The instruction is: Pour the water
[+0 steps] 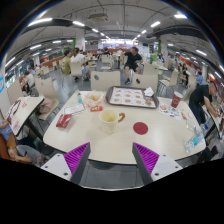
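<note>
A cream mug [109,118] with a handle stands near the middle of the pale table [110,145], well ahead of my fingers. A round red coaster [140,128] lies just right of the mug. A red cup [177,99] stands at the table's far right. My gripper [111,160] hovers over the table's near edge. It is open wide, its purple pads [75,157] far apart with nothing between them. I cannot make out a water vessel for certain.
A grey tray [131,97] with small items sits at the far side. A bowl [94,98] and a red packet [65,121] lie to the left. Chairs [105,80] and several people [132,62] fill the hall beyond.
</note>
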`<state>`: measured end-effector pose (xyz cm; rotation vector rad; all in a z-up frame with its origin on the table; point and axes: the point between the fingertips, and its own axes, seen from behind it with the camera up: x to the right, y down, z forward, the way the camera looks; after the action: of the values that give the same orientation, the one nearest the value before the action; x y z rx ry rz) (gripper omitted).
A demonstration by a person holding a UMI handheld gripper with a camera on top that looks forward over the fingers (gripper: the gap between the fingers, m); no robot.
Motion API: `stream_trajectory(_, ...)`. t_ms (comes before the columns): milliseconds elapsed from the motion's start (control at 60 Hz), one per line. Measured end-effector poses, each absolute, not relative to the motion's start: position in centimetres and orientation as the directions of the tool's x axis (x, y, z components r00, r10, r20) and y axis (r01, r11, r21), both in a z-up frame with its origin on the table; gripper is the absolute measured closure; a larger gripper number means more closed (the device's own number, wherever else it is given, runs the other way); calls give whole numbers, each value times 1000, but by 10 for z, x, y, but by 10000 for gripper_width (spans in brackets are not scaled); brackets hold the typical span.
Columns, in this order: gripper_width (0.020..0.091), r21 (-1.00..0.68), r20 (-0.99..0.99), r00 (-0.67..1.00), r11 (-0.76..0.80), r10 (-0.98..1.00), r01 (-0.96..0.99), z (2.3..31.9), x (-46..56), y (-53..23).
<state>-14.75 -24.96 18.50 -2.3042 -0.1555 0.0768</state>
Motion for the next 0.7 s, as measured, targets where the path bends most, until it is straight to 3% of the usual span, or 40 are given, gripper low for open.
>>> stream_trajectory(183,251,-745,-20,994,-664,107,57,170,-76,-242)
stream_trajectory(700,251,-762,52,998,-647,-30,20,69,239,-237)
